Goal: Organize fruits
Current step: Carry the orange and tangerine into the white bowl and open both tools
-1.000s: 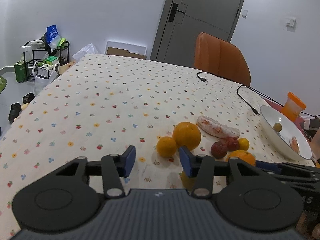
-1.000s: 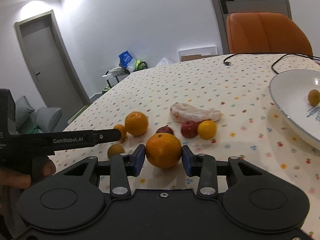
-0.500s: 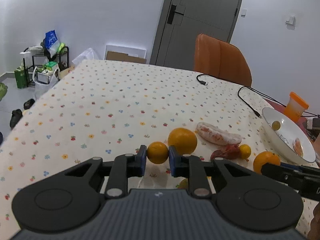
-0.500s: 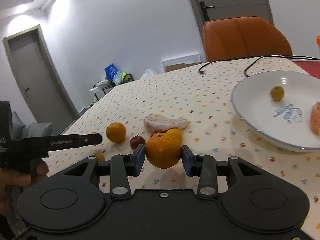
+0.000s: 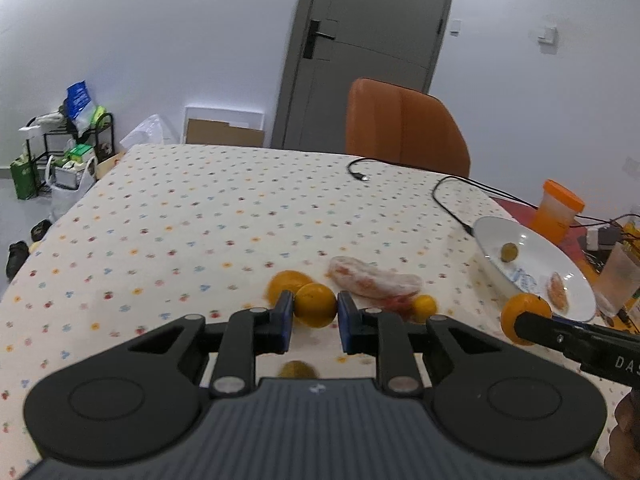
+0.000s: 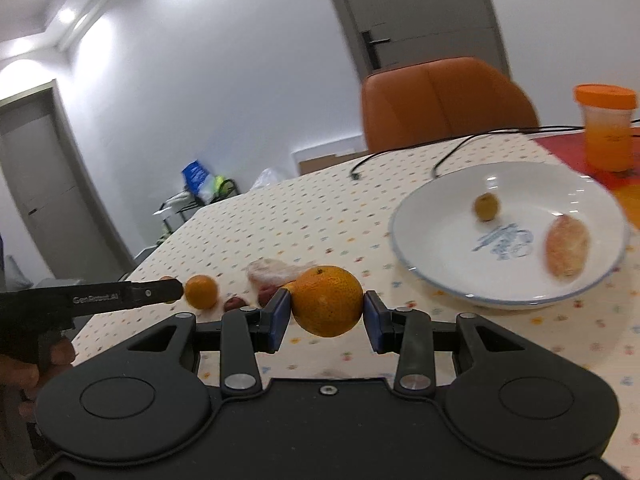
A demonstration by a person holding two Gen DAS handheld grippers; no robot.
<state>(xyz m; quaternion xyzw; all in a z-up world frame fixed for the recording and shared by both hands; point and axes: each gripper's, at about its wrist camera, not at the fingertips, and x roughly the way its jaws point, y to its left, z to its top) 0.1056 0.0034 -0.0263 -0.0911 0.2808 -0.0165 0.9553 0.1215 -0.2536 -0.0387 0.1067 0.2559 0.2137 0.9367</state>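
Your left tool (image 5: 316, 312), open a second ago, now clamps the small orange (image 5: 315, 311) and holds it just above the table (image 5: 200, 216). Your right tool (image 6: 325, 307) has carried its big orange (image 6: 326, 301) up beside the white plate (image 6: 440, 280). Both fruits look ready to go into the plate; several others still lie loose on the cloth.

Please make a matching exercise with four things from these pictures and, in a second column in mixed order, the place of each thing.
Things:
1. big orange
2. small orange
3. small green fruit
4. black cable

Places:
A. in the white plate
B. on the tablecloth, near the chair
C. in the left gripper
D. in the right gripper

Pairs: 1-D, 2-C, 3-A, 4-B
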